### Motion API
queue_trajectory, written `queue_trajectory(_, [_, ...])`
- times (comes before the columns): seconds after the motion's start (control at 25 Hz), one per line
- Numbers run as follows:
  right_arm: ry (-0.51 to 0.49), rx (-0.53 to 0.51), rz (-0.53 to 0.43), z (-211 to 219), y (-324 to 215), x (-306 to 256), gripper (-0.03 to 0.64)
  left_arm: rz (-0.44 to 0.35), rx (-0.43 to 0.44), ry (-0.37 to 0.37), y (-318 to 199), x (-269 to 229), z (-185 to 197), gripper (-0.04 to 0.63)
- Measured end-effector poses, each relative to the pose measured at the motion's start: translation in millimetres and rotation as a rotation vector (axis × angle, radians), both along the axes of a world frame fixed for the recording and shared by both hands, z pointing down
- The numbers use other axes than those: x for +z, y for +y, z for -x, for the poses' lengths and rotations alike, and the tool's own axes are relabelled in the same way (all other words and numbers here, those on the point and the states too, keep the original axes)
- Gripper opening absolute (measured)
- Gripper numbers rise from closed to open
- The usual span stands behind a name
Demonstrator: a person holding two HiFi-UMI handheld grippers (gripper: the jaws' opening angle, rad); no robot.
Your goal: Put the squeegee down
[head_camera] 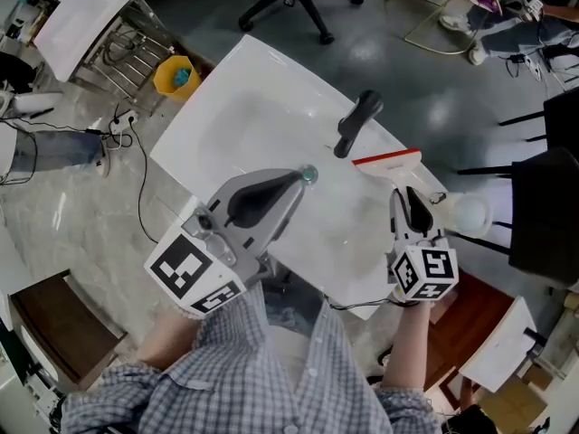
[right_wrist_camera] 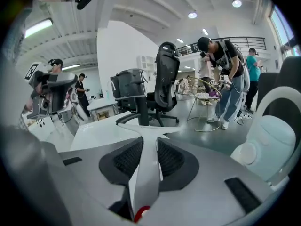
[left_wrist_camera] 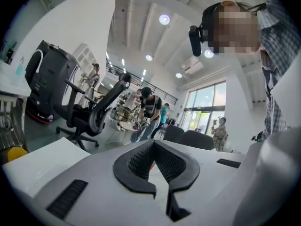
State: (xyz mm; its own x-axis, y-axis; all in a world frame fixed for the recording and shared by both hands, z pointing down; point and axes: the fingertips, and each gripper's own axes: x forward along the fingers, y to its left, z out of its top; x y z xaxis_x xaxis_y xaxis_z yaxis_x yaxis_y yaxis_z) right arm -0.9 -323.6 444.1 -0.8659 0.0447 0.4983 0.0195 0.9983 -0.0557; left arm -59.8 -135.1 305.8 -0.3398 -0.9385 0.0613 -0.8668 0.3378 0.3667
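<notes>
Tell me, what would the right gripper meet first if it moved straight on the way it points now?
Probably the white table. The squeegee held by the right gripper leads, with its head over the table's far edge, so it would touch first. Depth is unclear.

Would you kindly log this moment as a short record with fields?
right gripper: shut on the squeegee, gripping its handle
left gripper: shut, nothing between the jaws
squeegee place: over the right side of the table, blade pointing away from the person
also on table: black object, just left of the blade in the head view
task state: squeegee not yet released
</notes>
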Motion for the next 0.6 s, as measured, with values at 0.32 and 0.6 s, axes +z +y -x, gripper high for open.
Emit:
queue_trajectory(0.32, [0.098, -0.139, -0.159, 20, 3, 26, 0.095, 0.008, -0.028, 0.006, 1, 5, 3, 0.005])
queue_trajectory(0.6, [0.174, -0.235, -0.268, 38, 3, 46, 0.095, 0.016, -0.046, 0.015, 4, 9, 7, 0.005])
